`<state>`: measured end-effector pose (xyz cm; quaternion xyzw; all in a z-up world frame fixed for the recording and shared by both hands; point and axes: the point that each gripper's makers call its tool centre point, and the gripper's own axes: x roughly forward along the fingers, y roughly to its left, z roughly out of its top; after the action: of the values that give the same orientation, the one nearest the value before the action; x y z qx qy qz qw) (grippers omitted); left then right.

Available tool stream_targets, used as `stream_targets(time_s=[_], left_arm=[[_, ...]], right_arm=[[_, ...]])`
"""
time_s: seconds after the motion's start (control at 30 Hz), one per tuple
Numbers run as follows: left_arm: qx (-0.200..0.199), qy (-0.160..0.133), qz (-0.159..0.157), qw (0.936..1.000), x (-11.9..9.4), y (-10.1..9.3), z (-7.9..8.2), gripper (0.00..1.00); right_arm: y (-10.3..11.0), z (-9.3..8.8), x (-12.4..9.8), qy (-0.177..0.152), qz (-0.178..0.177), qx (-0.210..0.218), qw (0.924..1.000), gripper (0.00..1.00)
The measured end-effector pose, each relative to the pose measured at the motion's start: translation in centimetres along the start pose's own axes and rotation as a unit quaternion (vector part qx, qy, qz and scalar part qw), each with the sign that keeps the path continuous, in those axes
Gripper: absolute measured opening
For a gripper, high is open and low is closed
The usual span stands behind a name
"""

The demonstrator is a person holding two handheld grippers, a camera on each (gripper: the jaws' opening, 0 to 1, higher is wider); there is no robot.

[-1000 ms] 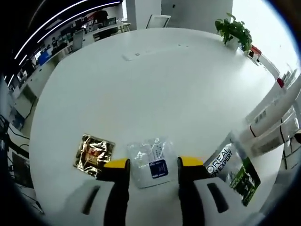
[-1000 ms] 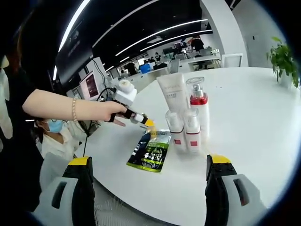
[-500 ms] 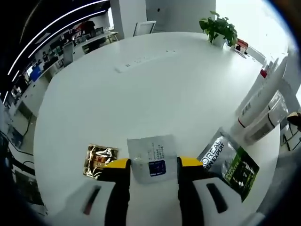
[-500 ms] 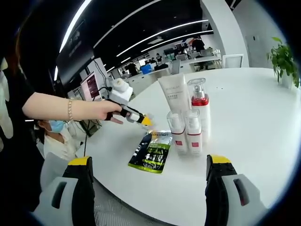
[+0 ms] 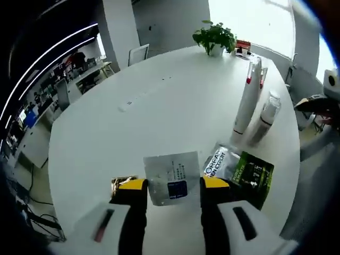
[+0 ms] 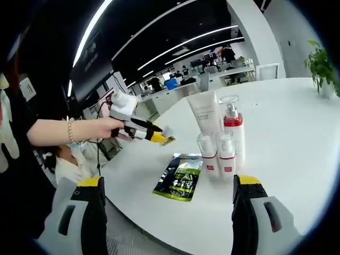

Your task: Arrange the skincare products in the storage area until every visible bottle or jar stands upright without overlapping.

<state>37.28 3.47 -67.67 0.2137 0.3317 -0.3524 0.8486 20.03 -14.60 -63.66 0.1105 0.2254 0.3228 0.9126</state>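
My left gripper [image 5: 172,184] is shut on a clear sachet with a blue label [image 5: 171,176] and holds it above the white table [image 5: 159,106]. A gold sachet [image 5: 118,183] peeks out behind its left jaw, and a green sachet [image 5: 241,171] lies to the right. Beyond it stand a tall tube [image 5: 246,95] and a pump bottle [image 5: 265,117]. In the right gripper view the left gripper [image 6: 154,137] hovers with the sachet [image 6: 168,139], left of the tube [image 6: 207,118], a red-banded pump bottle [image 6: 234,127] and two small bottles [image 6: 207,156]. My right gripper [image 6: 169,181] is open, near the green sachet [image 6: 183,178].
A potted plant [image 5: 214,37] stands at the table's far edge, also visible as the plant [image 6: 321,66]. A person's arm [image 6: 69,130] reaches in from the left. The table's near rim [image 6: 175,234] runs between my right jaws. Office desks lie behind.
The left gripper has lifted the clear sachet off the table and risen, so the bottles and green sachet now appear farther below. The right gripper has held nearly still.
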Motion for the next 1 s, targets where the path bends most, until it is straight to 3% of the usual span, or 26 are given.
stream_targets(time_s=[0.33,0.73,0.8,1.0], left_arm=[[0.101,-0.041,-0.036,0.9934,-5.2,-3.6,1.2,0.36],[0.180,-0.046,-0.048,0.9814,-8.9,-7.1,2.1,0.36],[0.226,-0.028,-0.047,0.9726,-9.3,-8.0,1.8,0.37],[0.237,-0.032,-0.056,0.9694,-10.1,-10.6,2.5,0.37]], right_arm=[[2.4,0.9,0.6,-0.004,0.048,-0.011,0.9988,0.99],[6.3,3.1,2.8,0.006,0.118,-0.017,0.9928,0.75],[6.7,3.5,3.3,0.013,0.126,-0.018,0.9917,0.72],[7.1,5.1,5.4,0.022,0.140,-0.019,0.9897,0.60]])
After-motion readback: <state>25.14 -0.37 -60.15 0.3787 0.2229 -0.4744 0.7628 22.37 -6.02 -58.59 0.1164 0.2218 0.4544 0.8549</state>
